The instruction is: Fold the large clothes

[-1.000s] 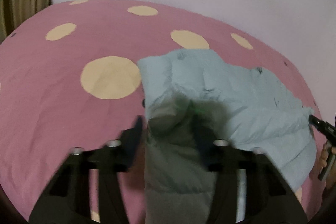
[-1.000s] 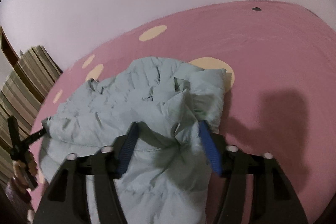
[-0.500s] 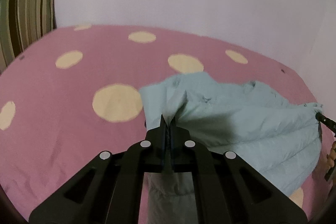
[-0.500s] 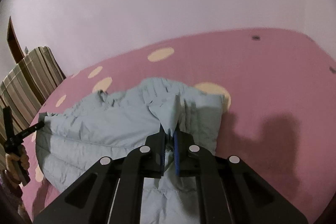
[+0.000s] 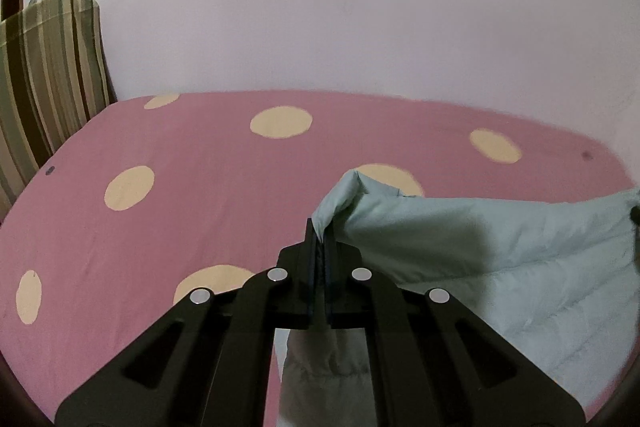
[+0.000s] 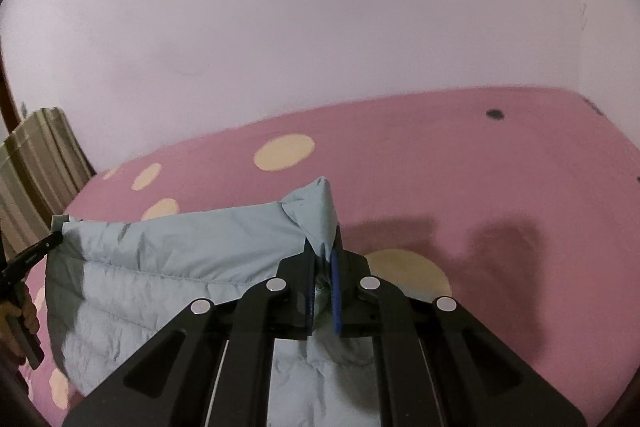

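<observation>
There are no words, numbers or signs to read here. The pink bed sheet [image 5: 200,219] has only plain yellow dots on it. The pale blue puffy jacket [image 6: 180,267] and the striped pillow [image 5: 44,75] have no label or writing that I can see.

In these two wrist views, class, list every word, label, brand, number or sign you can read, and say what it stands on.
None: no readable text in either view.
Pale blue padded jacket: plain quilted fabric, no visible label or print.
Pink bedsheet: only cream dots and a few small dark specks, no letters.
Striped cushion: stripes only.
Left gripper and right gripper: no readable markings.
</observation>
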Tool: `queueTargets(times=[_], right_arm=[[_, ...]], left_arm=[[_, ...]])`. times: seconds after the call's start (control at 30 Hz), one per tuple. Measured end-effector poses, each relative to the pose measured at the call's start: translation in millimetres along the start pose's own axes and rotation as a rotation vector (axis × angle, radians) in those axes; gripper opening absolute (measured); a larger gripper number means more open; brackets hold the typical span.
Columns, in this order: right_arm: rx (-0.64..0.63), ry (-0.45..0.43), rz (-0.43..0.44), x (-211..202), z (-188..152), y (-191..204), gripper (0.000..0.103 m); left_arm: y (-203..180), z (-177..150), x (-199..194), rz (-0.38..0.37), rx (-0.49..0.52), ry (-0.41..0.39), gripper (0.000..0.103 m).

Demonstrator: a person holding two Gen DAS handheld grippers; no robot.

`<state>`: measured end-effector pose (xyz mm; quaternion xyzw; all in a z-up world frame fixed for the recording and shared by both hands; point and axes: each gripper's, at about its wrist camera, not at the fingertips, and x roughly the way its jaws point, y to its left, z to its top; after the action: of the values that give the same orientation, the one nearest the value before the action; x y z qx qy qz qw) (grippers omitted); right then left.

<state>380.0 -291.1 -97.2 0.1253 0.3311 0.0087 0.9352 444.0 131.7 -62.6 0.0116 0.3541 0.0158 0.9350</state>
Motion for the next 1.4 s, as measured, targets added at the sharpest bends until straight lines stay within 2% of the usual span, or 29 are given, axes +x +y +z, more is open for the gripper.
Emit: queueTargets(times=[0.13, 0.3, 0.53, 0.7, 0.73, 0.8, 0.83, 0.87, 0.93, 0.97, 1.1, 1.23, 1.4], right_arm=[[-0.009, 0.066, -0.051, 42, -9, -4, 0.006], [0.006, 0.145, -0.079, 76, -29, -15, 0.006], [0.016, 0.177, -0.092, 96, -44, -18, 0.006], [0.006, 0.179, -0.108, 94, -42, -15, 0.010], [0.005, 0.182, -0.111, 92, -40, -13, 0.012], [0.001, 0.193, -0.134, 85, -34, -9, 0.023], [-0.003, 0.185, -0.137, 75, -31, -5, 0.035], [-0.013, 0.156, -0.140, 62, -28, 2, 0.049], [-0.060, 0.079, -0.157, 39, -24, 21, 0.060], [-0.089, 0.047, -0.150, 28, -23, 36, 0.060], [-0.117, 0.058, -0.053, 28, -25, 78, 0.060], [-0.143, 0.100, -0.028, 52, -38, 109, 0.060], [-0.158, 0.162, -0.069, 84, -59, 113, 0.060]], left_arm=[[-14, -13, 47, 0.067, 0.052, 0.067, 0.003], [-18, -35, 79, 0.090, 0.058, 0.120, 0.003], [-17, -50, 99, 0.102, 0.035, 0.152, 0.003], [-21, -45, 98, 0.113, 0.060, 0.165, 0.003], [-19, -43, 93, 0.119, 0.060, 0.160, 0.007], [-17, -39, 77, 0.133, 0.051, 0.136, 0.023], [-15, -36, 63, 0.140, 0.038, 0.108, 0.046], [-13, -33, 52, 0.149, 0.024, 0.077, 0.059], [-16, -26, 24, 0.132, -0.007, 0.018, 0.060], [-20, -24, 16, 0.110, -0.016, 0.010, 0.060], [-69, -25, -1, -0.004, 0.011, 0.004, 0.060], [-113, -40, 16, -0.034, 0.054, 0.035, 0.060], [-127, -61, 54, -0.001, 0.061, 0.113, 0.061]])
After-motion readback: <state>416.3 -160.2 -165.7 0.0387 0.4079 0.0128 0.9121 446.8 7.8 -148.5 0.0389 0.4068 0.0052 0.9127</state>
